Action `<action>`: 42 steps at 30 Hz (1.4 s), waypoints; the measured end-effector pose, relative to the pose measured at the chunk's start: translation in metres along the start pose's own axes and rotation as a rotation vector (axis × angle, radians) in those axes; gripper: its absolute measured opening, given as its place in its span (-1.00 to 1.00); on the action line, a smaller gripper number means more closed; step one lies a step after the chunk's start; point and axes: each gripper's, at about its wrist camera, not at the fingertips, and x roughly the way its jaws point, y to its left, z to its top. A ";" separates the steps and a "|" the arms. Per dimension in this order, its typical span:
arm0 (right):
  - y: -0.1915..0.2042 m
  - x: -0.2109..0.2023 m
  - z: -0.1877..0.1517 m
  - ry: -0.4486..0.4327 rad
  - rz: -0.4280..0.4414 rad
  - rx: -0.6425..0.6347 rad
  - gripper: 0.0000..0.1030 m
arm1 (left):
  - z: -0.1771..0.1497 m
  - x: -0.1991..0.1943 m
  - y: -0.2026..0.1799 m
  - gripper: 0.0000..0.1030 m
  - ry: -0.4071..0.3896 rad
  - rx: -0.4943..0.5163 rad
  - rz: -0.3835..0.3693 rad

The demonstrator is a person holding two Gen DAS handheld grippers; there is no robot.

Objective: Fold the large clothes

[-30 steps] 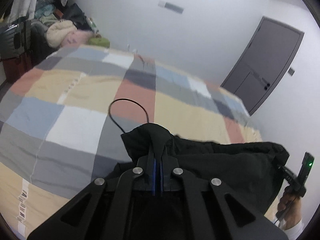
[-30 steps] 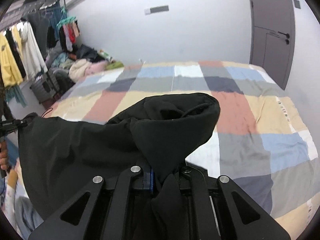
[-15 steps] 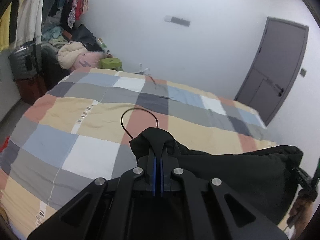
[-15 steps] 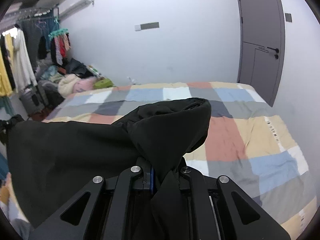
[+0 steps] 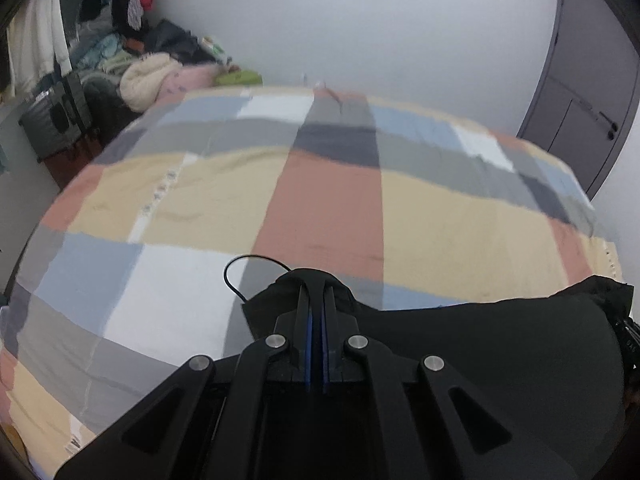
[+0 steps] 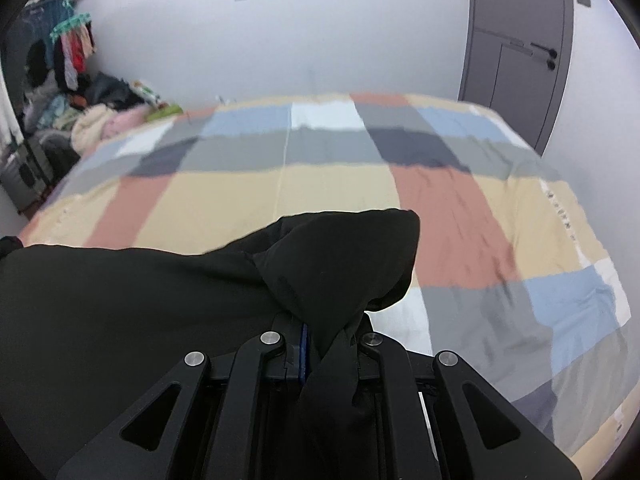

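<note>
- The left gripper remains clamped on one corner of the black garment; its fingers are nearly together with cloth pinched between them.
- The right gripper likewise remains closed on the opposite corner, where the fabric bunches into a hood-like fold over the fingers.
- Compared with one second earlier, both wrist views have tipped downward: the checked bedspread now fills more of each view, and motion blur indicates travel.
- The garment is suspended between the two grippers, stretched above the near edge of the bed, not yet laid flat.
- A thin black cord loop projects from the left-hand corner.
- Judgement: the spreading step is in progress; folding cannot start until the cloth lies flat on the bed.
</note>
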 end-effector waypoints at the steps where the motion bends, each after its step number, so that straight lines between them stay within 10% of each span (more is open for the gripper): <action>1: -0.001 0.008 -0.002 0.016 0.002 0.004 -0.86 | -0.003 0.011 0.000 -0.98 0.019 -0.001 0.003; 18: -0.019 0.029 -0.029 0.162 0.106 0.096 -0.63 | -0.026 0.015 0.008 -0.90 0.126 -0.050 -0.077; 26: -0.035 -0.035 -0.021 0.131 0.204 0.204 0.72 | -0.020 -0.057 0.005 -0.86 0.122 -0.047 -0.178; 28: -0.030 -0.064 -0.015 0.094 0.202 0.187 0.78 | -0.019 -0.085 0.001 -0.82 0.092 -0.037 -0.196; 32: -0.020 -0.115 -0.001 0.017 0.191 0.143 1.00 | -0.019 -0.140 -0.010 0.50 0.017 0.006 -0.200; 42: 0.005 -0.261 0.026 -0.185 0.205 0.051 1.00 | -0.029 -0.291 -0.027 0.62 -0.176 0.094 -0.209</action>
